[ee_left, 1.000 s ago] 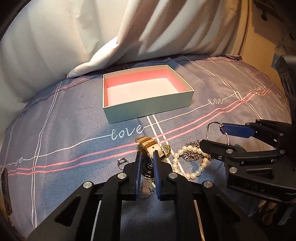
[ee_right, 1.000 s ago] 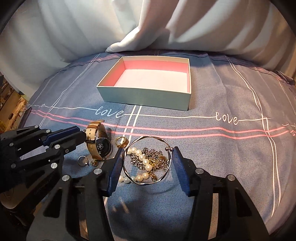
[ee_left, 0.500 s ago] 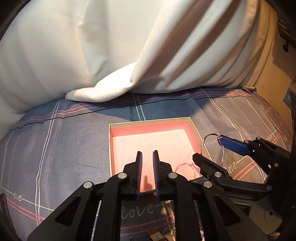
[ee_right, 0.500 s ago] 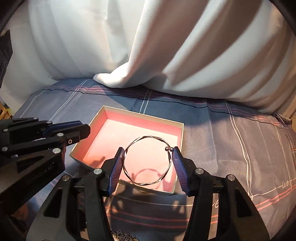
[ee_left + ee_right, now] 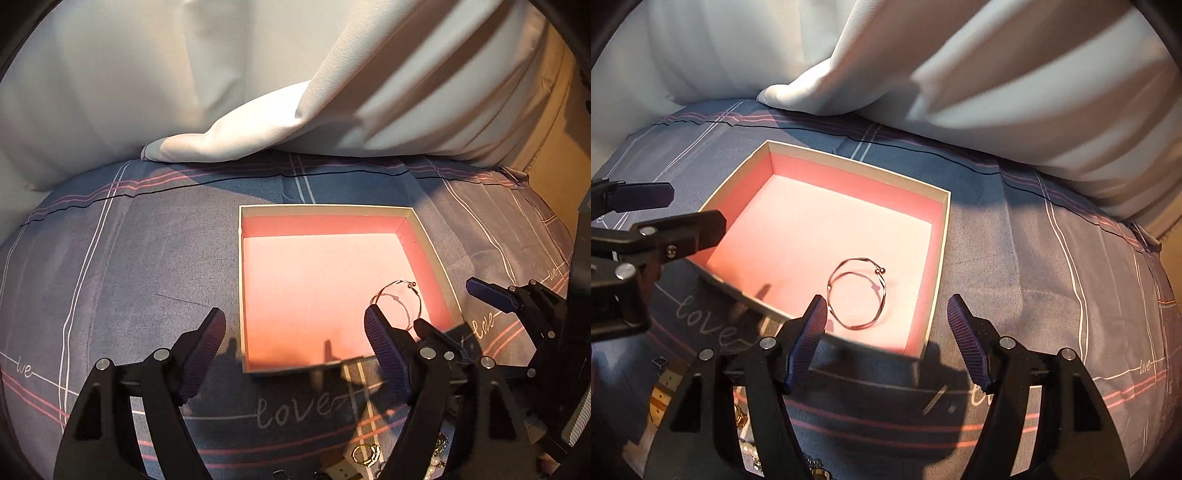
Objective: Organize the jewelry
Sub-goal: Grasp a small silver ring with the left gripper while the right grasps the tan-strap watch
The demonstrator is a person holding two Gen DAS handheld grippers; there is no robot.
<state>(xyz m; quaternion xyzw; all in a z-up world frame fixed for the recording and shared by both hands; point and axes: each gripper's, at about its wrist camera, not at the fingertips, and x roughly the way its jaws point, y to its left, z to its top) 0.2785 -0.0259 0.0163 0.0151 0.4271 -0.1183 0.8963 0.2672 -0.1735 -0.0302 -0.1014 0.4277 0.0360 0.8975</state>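
An open box [image 5: 436, 254] [image 5: 943, 236] with a pink lining sits on the blue bedsheet. A thin silver bangle [image 5: 857, 291] lies flat on the box floor near its front right corner; it also shows in the left wrist view [image 5: 399, 302]. My right gripper [image 5: 886, 332] is open and empty, just above and in front of the bangle. My left gripper [image 5: 295, 339] is open and empty over the box's front wall. The right gripper's fingers [image 5: 491, 295] show at the right of the left wrist view.
A white curtain [image 5: 295, 92] hangs onto the bed behind the box. Loose jewelry lies in front of the box: a gold ring [image 5: 365, 452], a tan watch strap [image 5: 663, 391] and pearls [image 5: 750, 450]. The bed's right edge [image 5: 546, 177] is near.
My right gripper has opened and let go of the bangle, which now lies in the box. My left gripper has opened wide. Both grippers moved closer over the box.
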